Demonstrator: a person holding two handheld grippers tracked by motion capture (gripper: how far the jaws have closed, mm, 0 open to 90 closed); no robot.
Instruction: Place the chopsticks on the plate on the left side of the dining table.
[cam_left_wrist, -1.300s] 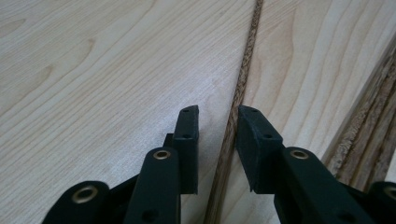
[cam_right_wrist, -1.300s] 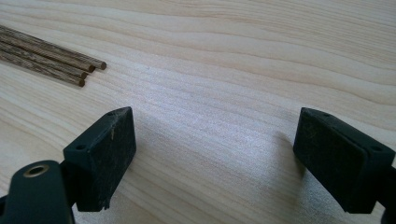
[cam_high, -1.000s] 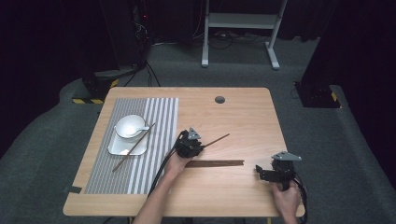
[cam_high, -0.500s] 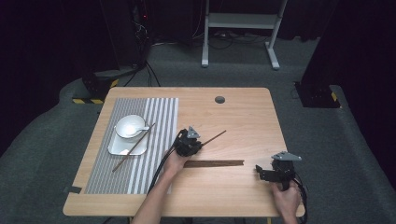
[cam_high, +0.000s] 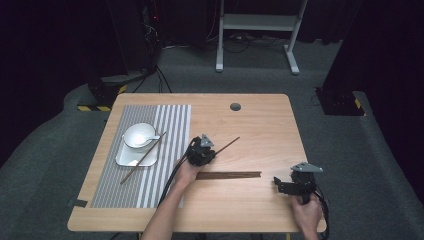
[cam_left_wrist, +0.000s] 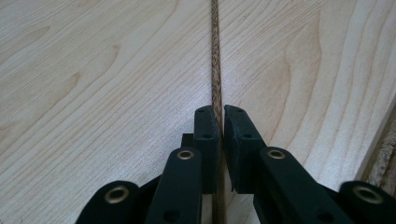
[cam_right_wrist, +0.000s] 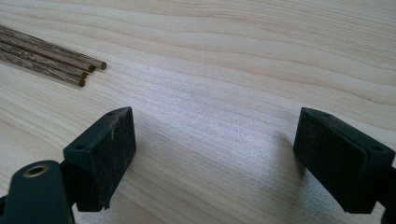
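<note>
Forearms enter from the bottom edge of the high view. The left hand (cam_high: 186, 172) reaches toward the middle of the surface (cam_high: 260, 125), and its left gripper (cam_high: 202, 151) points down at a single chopstick (cam_high: 226, 146) that lies slanted on the bare wood. In the left gripper view the fingers (cam_left_wrist: 206, 135) have just been closing and now pinch that chopstick (cam_left_wrist: 215, 56) between their pads, its shaft running straight ahead. The right hand (cam_high: 306, 212) rests near the right front corner, and the right gripper (cam_high: 295, 184) has its fingers (cam_right_wrist: 105, 149) spread wide apart over bare wood, holding nothing.

One bundle of chopsticks (cam_high: 229, 175) lies flat between the two grippers; the right gripper view shows three ends (cam_right_wrist: 86, 70). One more chopstick (cam_high: 142, 157) leans across one white square plate (cam_high: 127, 159), which carries one white bowl (cam_high: 139, 135) with one spoon (cam_high: 150, 136). These sit on one striped placemat (cam_high: 165, 150) at the left. The pale wooden surface has one round dark hole (cam_high: 235, 106) near its far edge. Grey carpet (cam_high: 350, 150) surrounds it in a dark room with a white frame (cam_high: 257, 22) behind.
</note>
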